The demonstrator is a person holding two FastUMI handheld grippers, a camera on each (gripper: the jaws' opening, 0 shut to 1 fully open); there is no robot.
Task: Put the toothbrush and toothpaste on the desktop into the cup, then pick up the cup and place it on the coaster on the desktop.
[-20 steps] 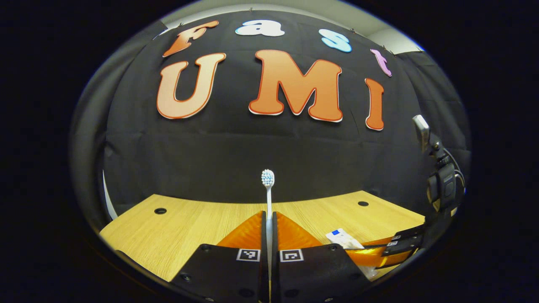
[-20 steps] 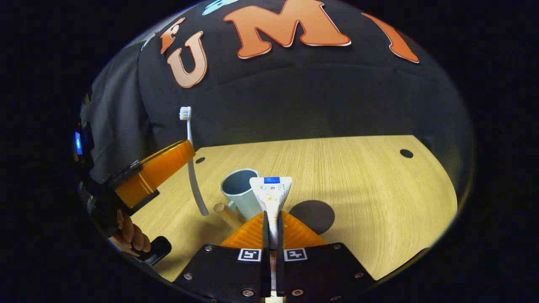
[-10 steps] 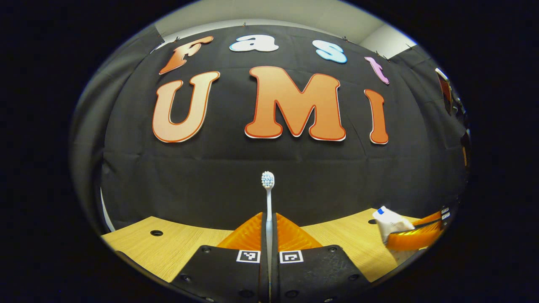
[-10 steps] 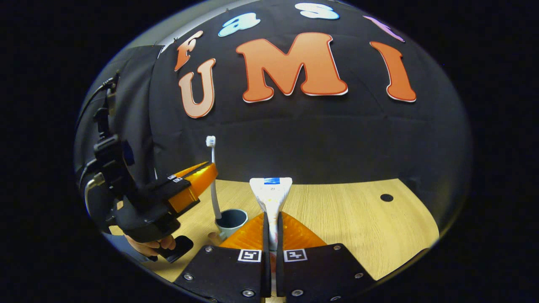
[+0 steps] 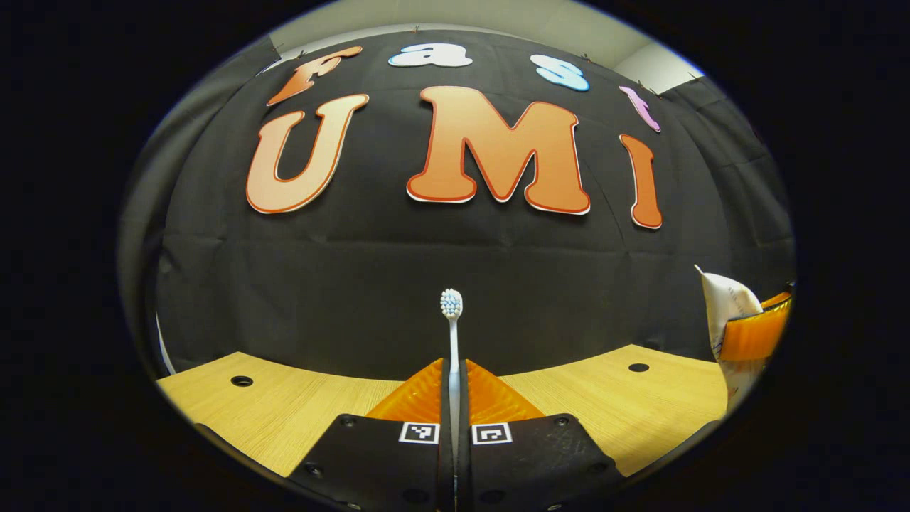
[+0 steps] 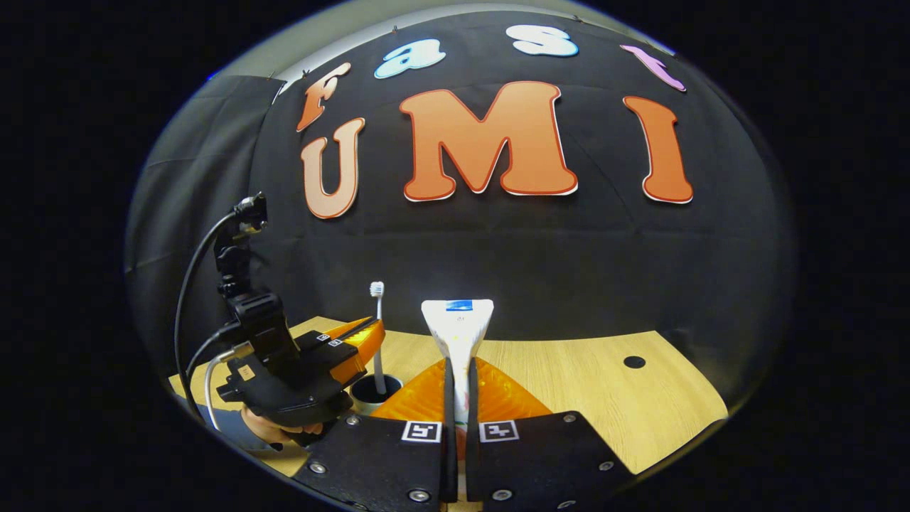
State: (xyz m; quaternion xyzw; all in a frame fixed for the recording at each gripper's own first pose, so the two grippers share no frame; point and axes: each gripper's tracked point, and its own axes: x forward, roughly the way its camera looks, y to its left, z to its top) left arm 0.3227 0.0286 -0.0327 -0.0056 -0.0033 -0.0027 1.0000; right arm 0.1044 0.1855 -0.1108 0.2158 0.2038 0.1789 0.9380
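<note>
No writing can be read on the toothpaste (image 6: 457,333), clamped by the right gripper (image 6: 458,387). The toothbrush (image 5: 451,334), clamped by the left gripper (image 5: 453,384), is held upright over the cup (image 6: 370,392).

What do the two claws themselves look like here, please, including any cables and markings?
Each claw has translucent orange fingers on black plates bearing small square black-and-white markers. In the right gripper view, the left claw has a black body, a black mast and looping black and white cables.

Left claw (image 5: 453,390) and right claw (image 6: 458,387) both clamped (fingers nearly together), held above the desk
</note>
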